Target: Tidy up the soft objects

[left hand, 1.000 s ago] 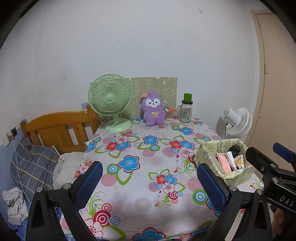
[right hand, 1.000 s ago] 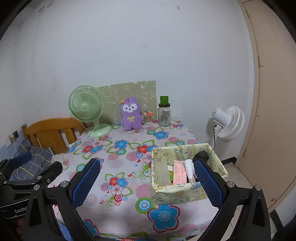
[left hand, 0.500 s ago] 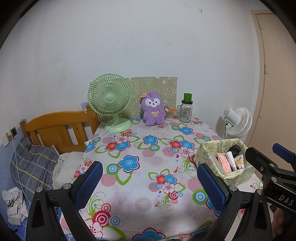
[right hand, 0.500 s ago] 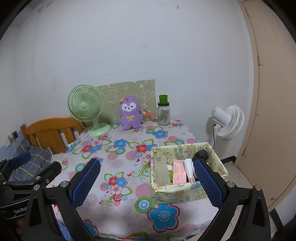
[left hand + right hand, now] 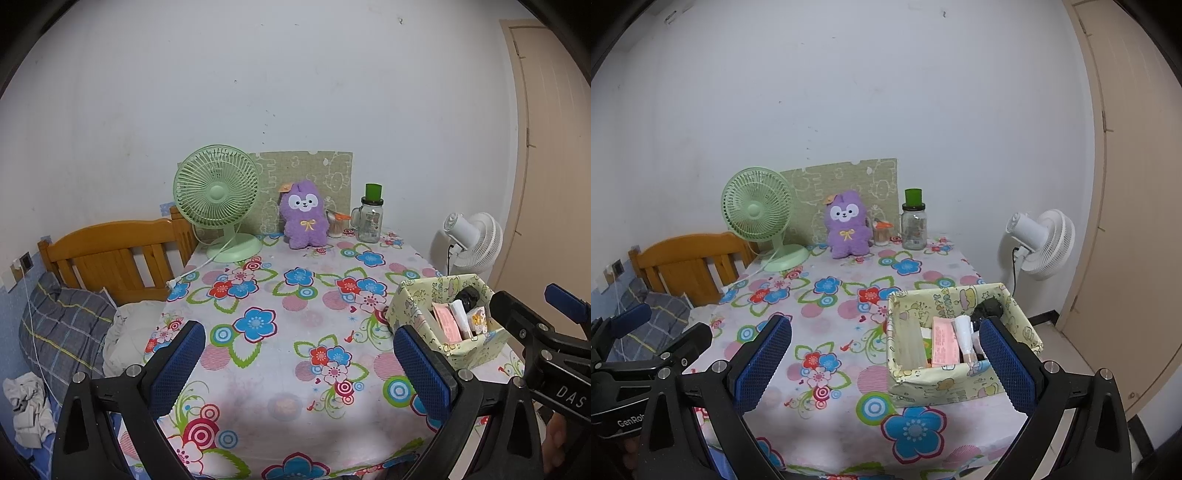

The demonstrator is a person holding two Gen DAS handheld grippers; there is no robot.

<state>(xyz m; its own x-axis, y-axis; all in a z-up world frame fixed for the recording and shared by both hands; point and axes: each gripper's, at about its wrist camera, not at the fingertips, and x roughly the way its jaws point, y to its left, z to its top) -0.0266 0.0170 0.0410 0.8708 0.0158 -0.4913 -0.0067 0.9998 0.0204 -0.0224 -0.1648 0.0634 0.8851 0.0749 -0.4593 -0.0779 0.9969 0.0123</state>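
A purple plush toy (image 5: 304, 214) (image 5: 847, 225) sits upright at the far edge of the flowered table (image 5: 295, 295) (image 5: 831, 295), against a green patterned board. My left gripper (image 5: 301, 363) is open above the table's near edge, nothing between its blue pads. My right gripper (image 5: 884, 363) is also open and empty, hovering over the near right part of the table just in front of a yellow fabric box (image 5: 960, 343) (image 5: 443, 321) that holds small items. Both grippers are far from the plush.
A green desk fan (image 5: 218, 199) (image 5: 757, 214) stands left of the plush, a glass jar with a green lid (image 5: 371, 214) (image 5: 914, 221) to its right. A wooden headboard (image 5: 110, 254), bedding (image 5: 66, 325) and a white floor fan (image 5: 472, 240) (image 5: 1041, 243) flank the table. A door (image 5: 1137, 184) is at the right.
The right gripper has drifted slightly, so the table scene sits a little lower and to the left in its view. The left gripper has barely moved. Both stay open.
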